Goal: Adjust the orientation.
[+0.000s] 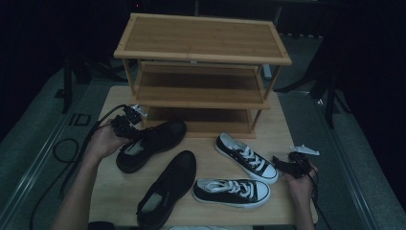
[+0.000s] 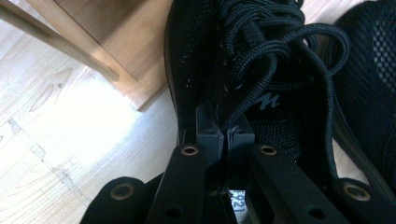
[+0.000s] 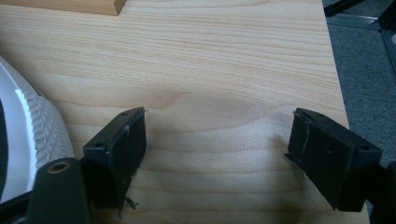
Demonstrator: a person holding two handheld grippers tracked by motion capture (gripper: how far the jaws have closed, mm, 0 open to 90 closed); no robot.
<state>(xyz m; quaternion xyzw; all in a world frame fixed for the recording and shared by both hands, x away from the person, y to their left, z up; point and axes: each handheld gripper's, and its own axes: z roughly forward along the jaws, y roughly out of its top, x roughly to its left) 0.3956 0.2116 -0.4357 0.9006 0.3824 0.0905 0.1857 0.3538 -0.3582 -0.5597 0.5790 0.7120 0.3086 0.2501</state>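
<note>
Left gripper pinching the collar of a black knit sneaker in front of the shoe rack.

The black knit sneaker [image 1: 151,143] lies on the table [image 1: 273,124] just before the bamboo shoe rack [image 1: 201,52]; the left gripper [image 2: 224,135] has its jaws pressed nearly together on the shoe's collar edge beside the laces [image 2: 261,42]. Its mate, a second black sneaker [image 1: 167,189], lies nearby, then two black-and-white canvas sneakers [image 1: 232,191]. The right gripper [image 3: 217,154] rests at the table's right edge, jaws spread wide over bare wood.

A dim room with grey floor [image 1: 33,143] surrounds the wooden table [image 1: 277,129].
</note>
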